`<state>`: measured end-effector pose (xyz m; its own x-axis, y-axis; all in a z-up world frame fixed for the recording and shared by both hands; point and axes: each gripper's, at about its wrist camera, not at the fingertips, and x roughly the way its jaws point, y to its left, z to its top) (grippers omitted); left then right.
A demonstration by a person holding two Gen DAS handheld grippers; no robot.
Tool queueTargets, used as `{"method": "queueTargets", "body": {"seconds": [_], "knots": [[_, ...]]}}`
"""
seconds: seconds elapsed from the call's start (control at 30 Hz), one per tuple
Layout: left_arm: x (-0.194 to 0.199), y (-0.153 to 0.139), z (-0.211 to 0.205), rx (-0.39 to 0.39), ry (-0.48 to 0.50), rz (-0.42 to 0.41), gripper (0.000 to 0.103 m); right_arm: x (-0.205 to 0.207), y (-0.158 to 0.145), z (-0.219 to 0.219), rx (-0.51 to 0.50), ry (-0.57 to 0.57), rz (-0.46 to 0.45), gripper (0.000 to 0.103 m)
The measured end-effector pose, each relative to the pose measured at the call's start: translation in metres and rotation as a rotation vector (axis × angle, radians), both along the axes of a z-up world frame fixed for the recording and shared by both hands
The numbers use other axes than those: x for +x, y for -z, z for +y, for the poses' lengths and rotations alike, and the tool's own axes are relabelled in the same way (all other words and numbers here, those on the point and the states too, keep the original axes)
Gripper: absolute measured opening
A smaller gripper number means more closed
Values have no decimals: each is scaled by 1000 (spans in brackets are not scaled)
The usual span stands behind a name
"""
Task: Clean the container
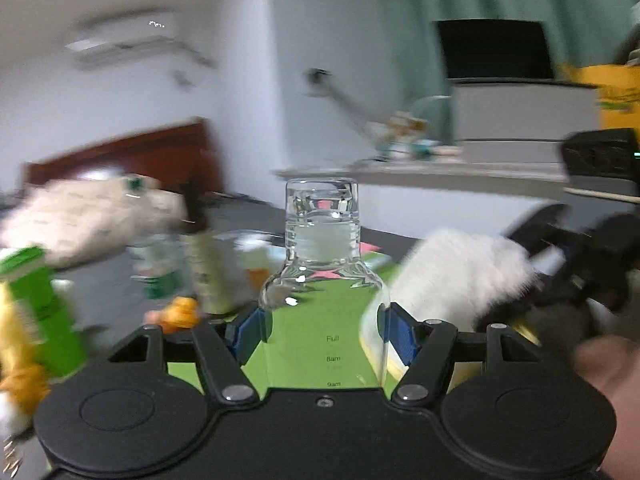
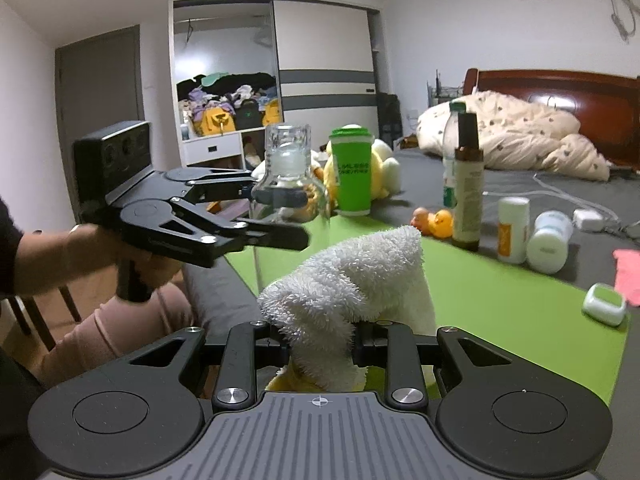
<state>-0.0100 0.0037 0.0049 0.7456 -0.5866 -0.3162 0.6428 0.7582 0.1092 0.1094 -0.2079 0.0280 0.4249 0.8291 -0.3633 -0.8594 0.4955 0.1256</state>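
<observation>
I held the clear glass bottle with its clear cap and printed time markings (image 1: 326, 292) upright in my left gripper (image 1: 325, 334), the blue pads (image 1: 246, 336) pressed against its body just below the shoulder, on either side. It hung above the green mat (image 2: 500, 300) on the grey table, not resting on it. My right gripper (image 2: 320, 344) was clamped on a fluffy white towel with a yellow underside (image 2: 352, 280), which bunched up between the fingers and rose ahead of them.

In the right wrist view the bottle (image 2: 288, 184) stood up and to the left of the towel, close to it; whether they touched I could not tell. In the blurred left wrist view the towel (image 1: 460, 276) sat just to the right of the bottle's shoulder.

I judged the bottle rigid, smooth and breakable, likely slick under the pads and fairly light, since it looked empty. The hold on the wide body seemed the sound place, leaving the neck, the cap and much of the wall free for wiping. The towel looked soft and limp, so it would bend around the glass and push only gently.

Behind stood a green cup (image 2: 352, 172), a brown bottle (image 2: 468, 188), yellow plush ducks (image 2: 384, 168) and small rubber ducks (image 2: 434, 220).
</observation>
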Motion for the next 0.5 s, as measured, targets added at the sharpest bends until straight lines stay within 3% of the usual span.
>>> {"method": "queueTargets", "body": {"seconds": [0.23, 0.5], "knots": [[9, 14, 39, -31, 199, 80, 64, 0, -27, 17, -70, -73, -80, 28], [7, 23, 64, -54, 271, 114, 64, 6, -37, 69, -148, -299, -126, 28]]}}
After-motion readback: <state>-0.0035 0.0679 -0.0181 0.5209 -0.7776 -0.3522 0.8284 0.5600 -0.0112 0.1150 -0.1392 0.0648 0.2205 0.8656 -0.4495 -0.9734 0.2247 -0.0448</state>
